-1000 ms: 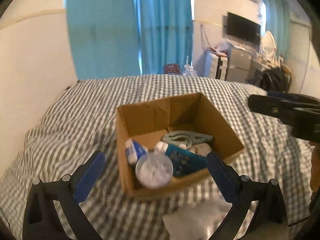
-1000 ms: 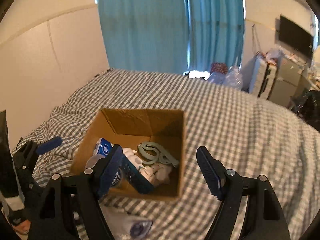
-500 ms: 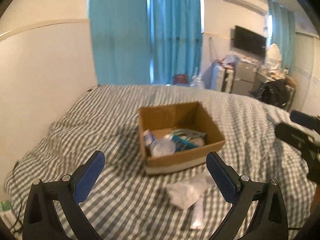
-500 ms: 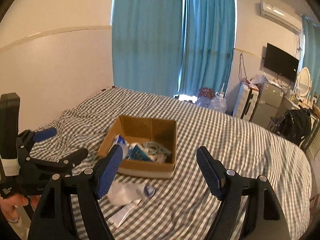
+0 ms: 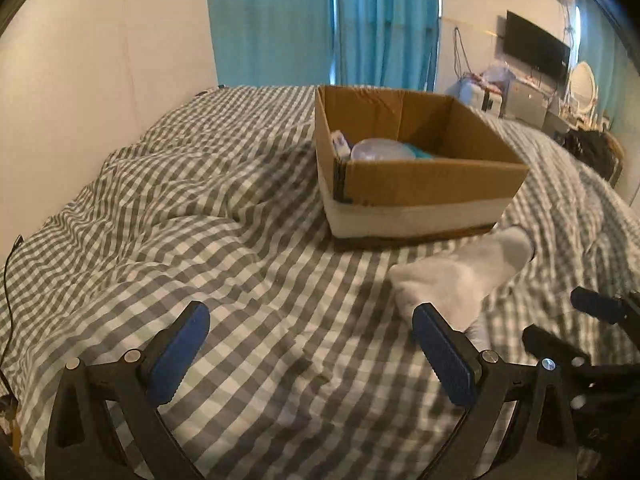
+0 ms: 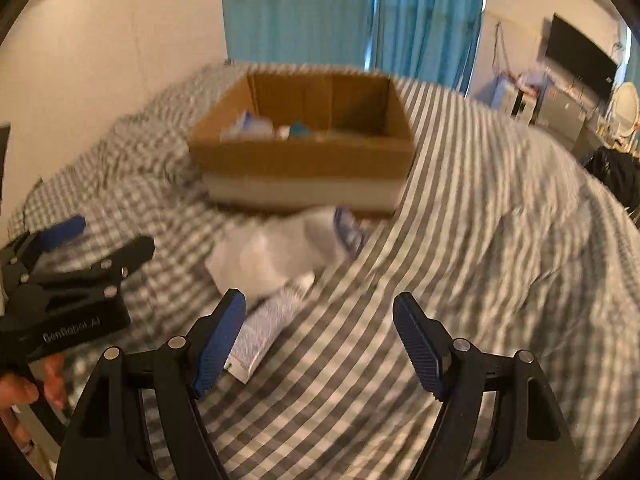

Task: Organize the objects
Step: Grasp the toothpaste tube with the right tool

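Observation:
An open cardboard box [image 5: 420, 178] with a white band round its base sits on the checked bed; it also shows in the right wrist view [image 6: 300, 160]. Inside lie a clear round lid [image 5: 380, 149] and some blue and white packs. A white sock [image 5: 460, 276] lies on the bed in front of the box, also in the right wrist view [image 6: 276, 252], with a white tube [image 6: 268, 328] beside it. My left gripper [image 5: 312, 352] is open and empty, low over the bed, left of the sock. My right gripper [image 6: 320, 340] is open and empty, just right of the tube.
The grey checked bedcover [image 5: 200, 220] is rumpled on the left, by a white wall [image 5: 100, 60]. Blue curtains [image 5: 320, 20] hang behind. A TV [image 5: 536, 46], cabinets and a black bag stand at the far right.
Both grippers have dropped from high above the bed to just over it, close to the sock and tube. Both stay open. The right wrist view is now blurred by motion.

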The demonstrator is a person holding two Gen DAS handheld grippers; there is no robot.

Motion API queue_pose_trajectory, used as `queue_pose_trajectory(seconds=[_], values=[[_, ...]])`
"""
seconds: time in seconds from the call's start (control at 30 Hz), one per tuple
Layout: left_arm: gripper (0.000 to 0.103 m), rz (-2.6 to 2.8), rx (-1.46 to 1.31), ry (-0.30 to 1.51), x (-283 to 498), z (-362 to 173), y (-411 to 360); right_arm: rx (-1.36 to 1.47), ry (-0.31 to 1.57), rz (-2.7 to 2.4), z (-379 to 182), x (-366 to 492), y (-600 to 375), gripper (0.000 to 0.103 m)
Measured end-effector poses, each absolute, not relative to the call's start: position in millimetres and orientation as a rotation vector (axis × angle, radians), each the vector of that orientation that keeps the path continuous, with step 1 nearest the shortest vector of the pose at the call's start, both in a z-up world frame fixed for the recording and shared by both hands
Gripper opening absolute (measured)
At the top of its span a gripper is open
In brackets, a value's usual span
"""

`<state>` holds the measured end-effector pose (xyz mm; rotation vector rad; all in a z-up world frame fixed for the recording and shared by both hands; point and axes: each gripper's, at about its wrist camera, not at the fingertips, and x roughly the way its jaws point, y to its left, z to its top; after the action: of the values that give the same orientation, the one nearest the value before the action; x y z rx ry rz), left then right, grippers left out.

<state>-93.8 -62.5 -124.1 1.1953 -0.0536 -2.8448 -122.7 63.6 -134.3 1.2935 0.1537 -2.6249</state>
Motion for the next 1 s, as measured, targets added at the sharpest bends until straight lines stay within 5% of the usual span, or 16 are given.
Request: queue_pose_trajectory(seconds=[0.2, 0.33, 0.47, 1.0], values=[[0.103, -2.814, 1.211, -0.143, -100, -138, -66, 1.375, 0.151, -2.531, -172, -139, 40, 0.064], [0.103, -2.801, 1.247, -0.119, -105, -145, -70, 1.416, 0.167, -2.47, -190, -151, 32, 0.038], [0.103, -2.812, 1.258, -0.137, -104, -147, -63, 1.382, 0.223, -2.503, -186, -144, 41, 0.026], [0.103, -2.975, 1.319, -0.309, -130, -150, 34, 1.251, 0.06, -2.695, -138, -148, 129, 0.018]])
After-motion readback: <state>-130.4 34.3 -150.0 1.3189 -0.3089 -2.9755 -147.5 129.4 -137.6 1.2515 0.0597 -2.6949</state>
